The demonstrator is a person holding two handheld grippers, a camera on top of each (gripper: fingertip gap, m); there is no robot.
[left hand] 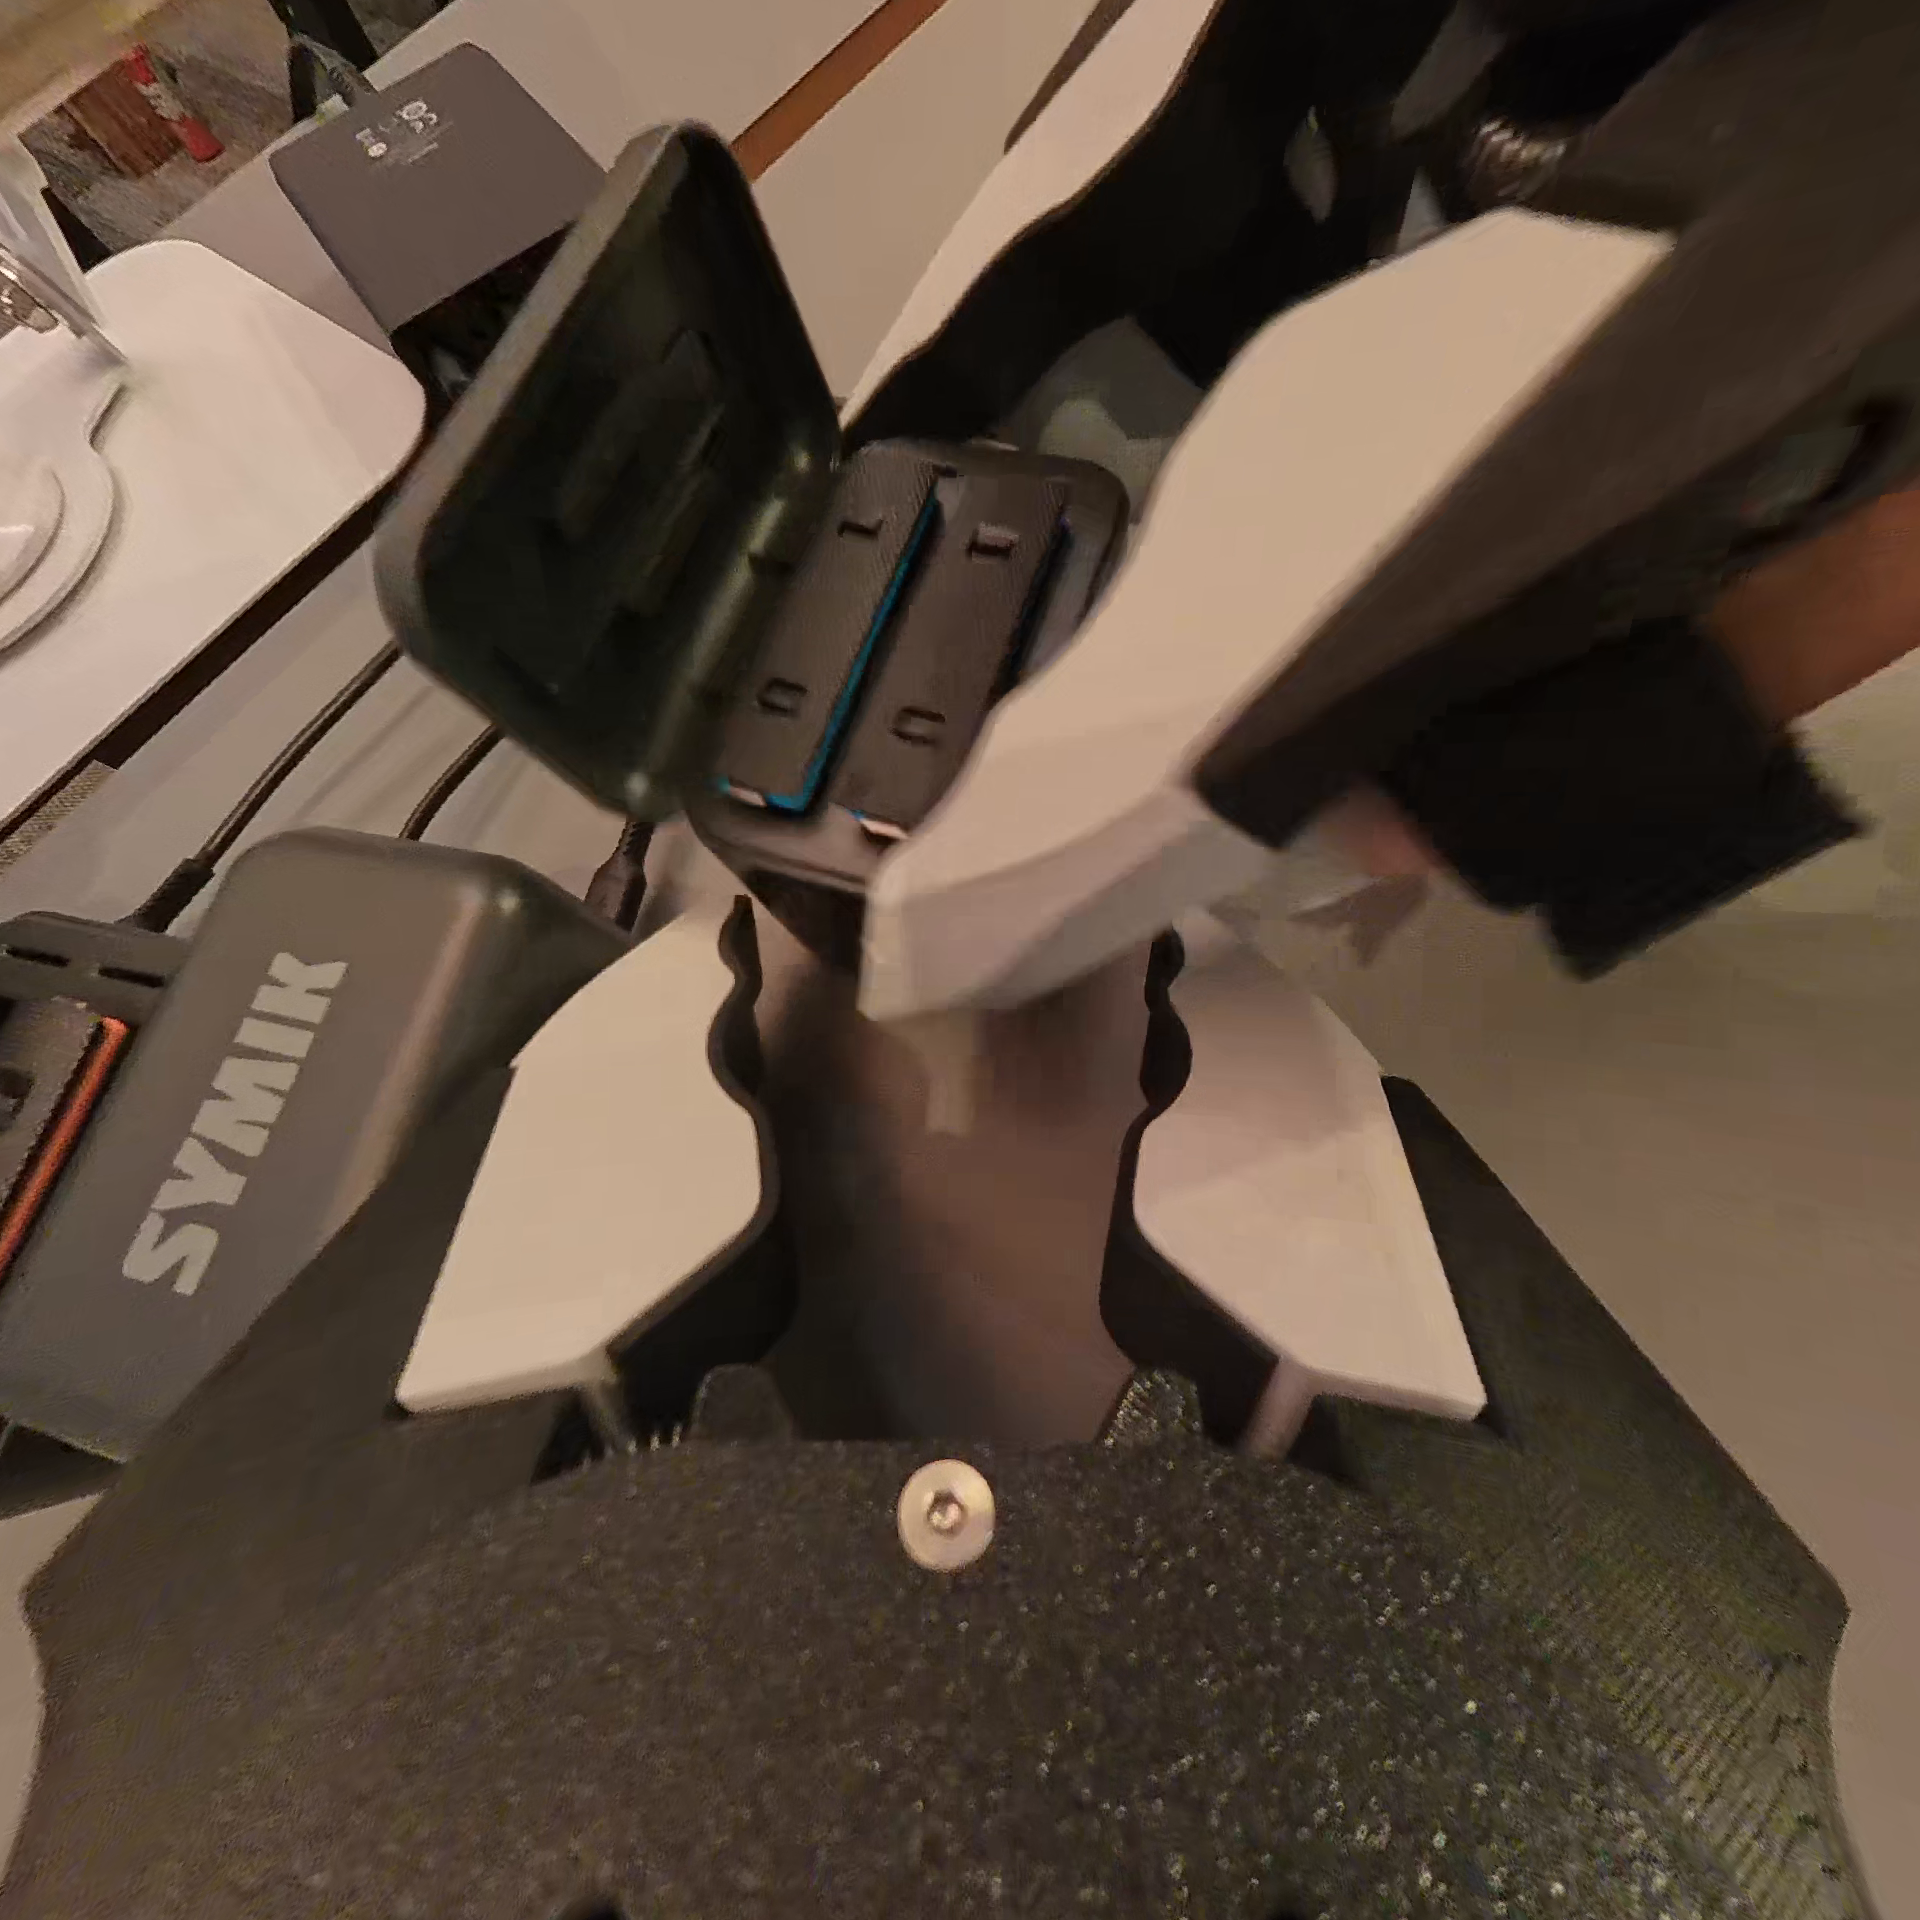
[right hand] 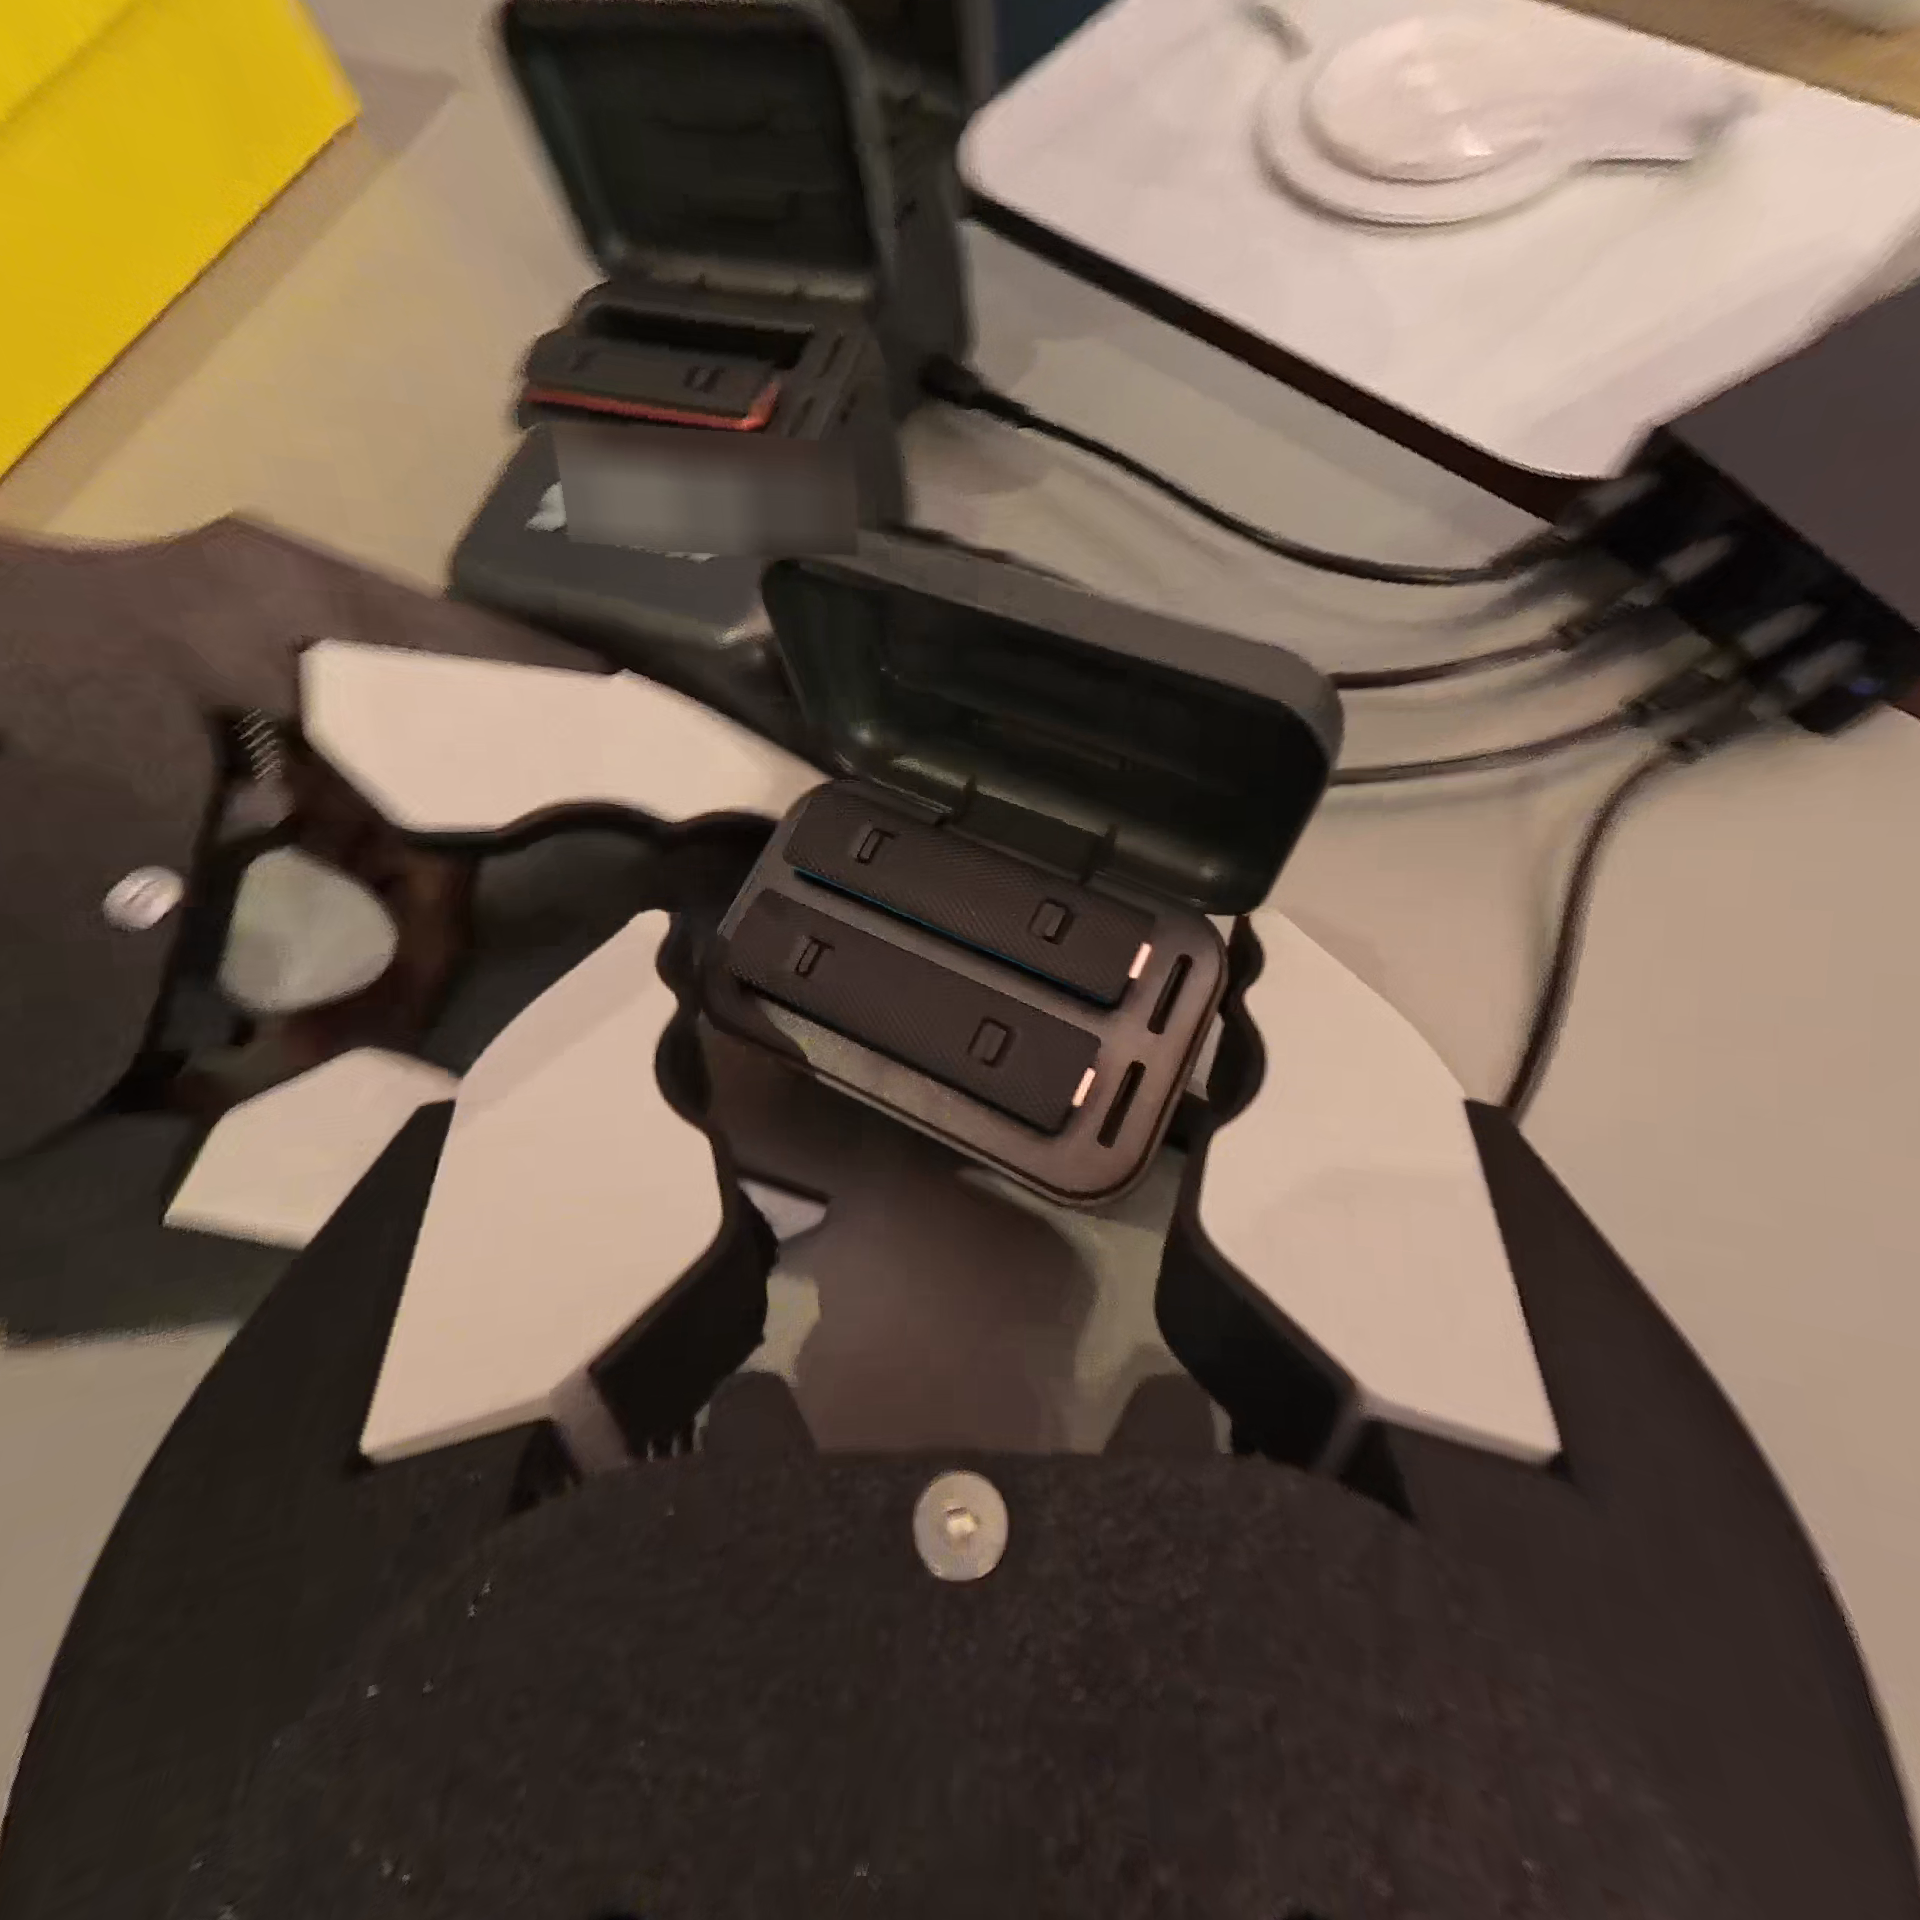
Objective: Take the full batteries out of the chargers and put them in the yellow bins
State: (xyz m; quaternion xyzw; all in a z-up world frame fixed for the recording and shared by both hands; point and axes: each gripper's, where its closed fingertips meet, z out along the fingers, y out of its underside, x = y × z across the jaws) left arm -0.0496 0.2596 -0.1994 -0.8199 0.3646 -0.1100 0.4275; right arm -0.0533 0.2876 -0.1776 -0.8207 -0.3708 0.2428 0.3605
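Observation:
An open black charger [right hand: 1164,1070] lies on the table, lid [right hand: 1049,727] up, with two black blue-edged batteries [right hand: 956,914] seated in it. It also shows in the left wrist view [left hand: 1081,499]. My right gripper [right hand: 961,966] is open and straddles the charger, one finger on each long end; I cannot tell if it touches. Its near finger [left hand: 1195,623] covers the charger's right side in the left wrist view. My left gripper [left hand: 951,935] is open and empty, with its tips at the charger's near end. A yellow bin [right hand: 135,187] stands at the far left.
A second open charger [right hand: 707,384] holds an orange-edged battery behind the first; it is at my left [left hand: 260,1091]. Black cables [right hand: 1455,727] run to a dark hub [right hand: 1787,540]. A white device with a round disc [right hand: 1455,208] sits behind. Less than 4 cm separates the two grippers' tips.

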